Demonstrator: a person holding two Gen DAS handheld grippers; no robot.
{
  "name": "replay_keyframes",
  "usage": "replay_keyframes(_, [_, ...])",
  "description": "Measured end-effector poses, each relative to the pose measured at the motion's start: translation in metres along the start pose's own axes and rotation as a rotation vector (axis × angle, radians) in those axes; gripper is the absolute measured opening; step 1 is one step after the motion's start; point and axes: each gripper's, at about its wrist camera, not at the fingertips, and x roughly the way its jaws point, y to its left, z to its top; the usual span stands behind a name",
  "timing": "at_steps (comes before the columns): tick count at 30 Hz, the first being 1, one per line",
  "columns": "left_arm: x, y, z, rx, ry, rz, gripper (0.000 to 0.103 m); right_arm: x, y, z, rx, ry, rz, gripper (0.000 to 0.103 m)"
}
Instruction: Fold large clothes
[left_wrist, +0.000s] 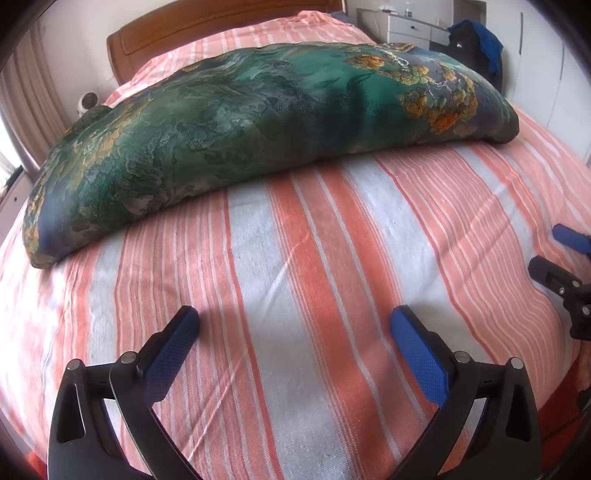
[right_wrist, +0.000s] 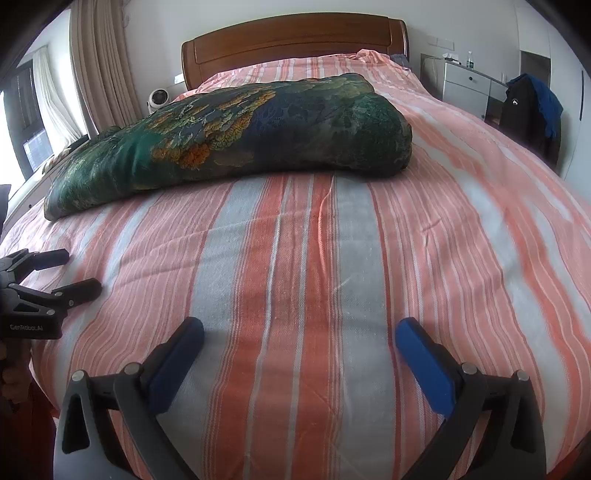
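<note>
Left gripper (left_wrist: 295, 325): fingers spread wide, blue pads facing each other with nothing between them; it hovers low over the striped sheet. The right wrist view also shows it from the side at the far left edge (right_wrist: 79, 271), its two black fingers apart there too.

Right gripper (right_wrist: 300, 332): fingers likewise spread wide and holding nothing, low over the sheet. In the left wrist view only its fingers poke in at the far right edge (left_wrist: 554, 251), one blue pad and one black finger, apart.

Folded cloth (left_wrist: 258, 122): a thick green bundle with a gold and orange floral print, lying across the bed well ahead of both grippers, touched by neither. From the left gripper it spans nearly the whole width ahead. From the right gripper (right_wrist: 236, 133) it sits ahead and to the left, its nearer right end rounded and bulky.

Striped sheet (left_wrist: 295, 240): orange, pink and pale grey bands running away from the grippers; it covers the bed below and ahead of both.

Headboard (right_wrist: 295, 40): brown wood, beyond the cloth; seen whole from the right gripper, only partly from the left.

White dresser (right_wrist: 469, 88): beyond the bed, ahead and to the right, with a dark jacket (right_wrist: 532, 110) and a blue garment draped near it.

Only from the right gripper: beige curtains (right_wrist: 99, 62) and a window to the far left, and a small white fan (right_wrist: 159, 99) left of the headboard is clearer.
</note>
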Motion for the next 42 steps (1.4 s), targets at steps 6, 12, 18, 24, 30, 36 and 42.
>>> replay_keyframes(6, [0.0001, -0.001, -0.0029, 0.003, -0.005, 0.013, 0.102, 0.0, 0.0049, -0.002, -0.008, -0.003, -0.019, 0.103])
replay_keyframes(12, [-0.0001, -0.0021, -0.0025, -0.001, 0.0, 0.017, 0.102, 0.0006, 0.0072, -0.0023, -0.012, -0.004, -0.028, 0.103])
replay_keyframes(18, [-0.0001, -0.003, -0.0028, 0.0, -0.002, 0.023, 0.102, 0.0013, 0.0087, -0.0017, -0.013, -0.001, -0.034, 0.103])
replay_keyframes(24, [-0.0002, -0.0029, -0.0037, 0.0, -0.007, 0.023, 0.102, 0.0021, 0.0092, -0.0019, -0.017, -0.003, -0.044, 0.103])
replay_keyframes(30, [-0.0002, -0.0027, -0.0045, 0.0, -0.009, 0.023, 0.102, 0.0019, 0.0095, -0.0021, -0.017, -0.004, -0.047, 0.103])
replay_keyframes(36, [-0.0003, -0.0025, -0.0046, 0.0, -0.009, 0.023, 0.102, 0.002, 0.0094, -0.0021, -0.019, -0.004, -0.047, 0.103])
replay_keyframes(42, [-0.0002, -0.0026, -0.0047, 0.0, -0.01, 0.023, 0.102, 0.0022, 0.0101, -0.0023, -0.02, -0.004, -0.047, 0.103])
